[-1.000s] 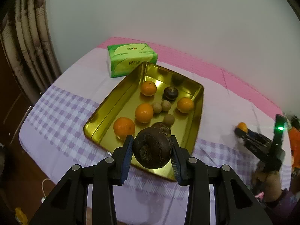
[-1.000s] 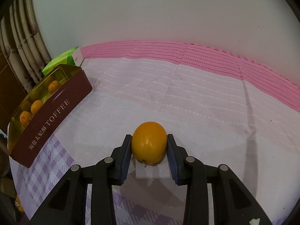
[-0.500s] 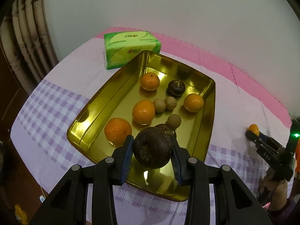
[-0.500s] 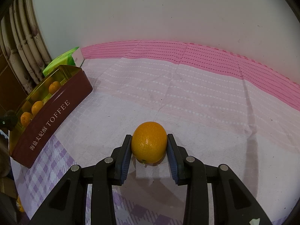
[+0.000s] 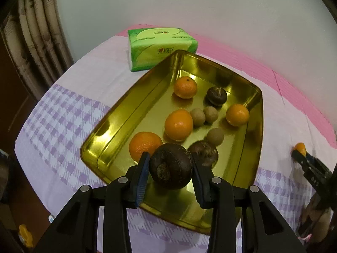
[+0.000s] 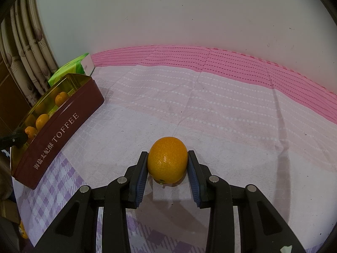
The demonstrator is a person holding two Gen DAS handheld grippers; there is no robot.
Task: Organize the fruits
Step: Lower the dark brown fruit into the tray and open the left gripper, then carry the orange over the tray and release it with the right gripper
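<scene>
The left gripper (image 5: 171, 169) has sunk closer over the shiny gold metal tray (image 5: 126, 113), its fingers clamped on a round, rough dark-brown fruit (image 5: 171, 169); the right gripper (image 6: 167, 164) — unmoved — squeezes a smooth, dimpled orange (image 6: 167, 160) on the cloth-covered desk (image 6: 231, 116).

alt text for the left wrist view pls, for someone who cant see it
The left claw grips a dark brown round fruit above the near end of a gold tin tray holding four oranges, two more dark fruits and three small tan ones. A green tissue pack lies behind the tray on a pink and purple-checked cloth.
</scene>
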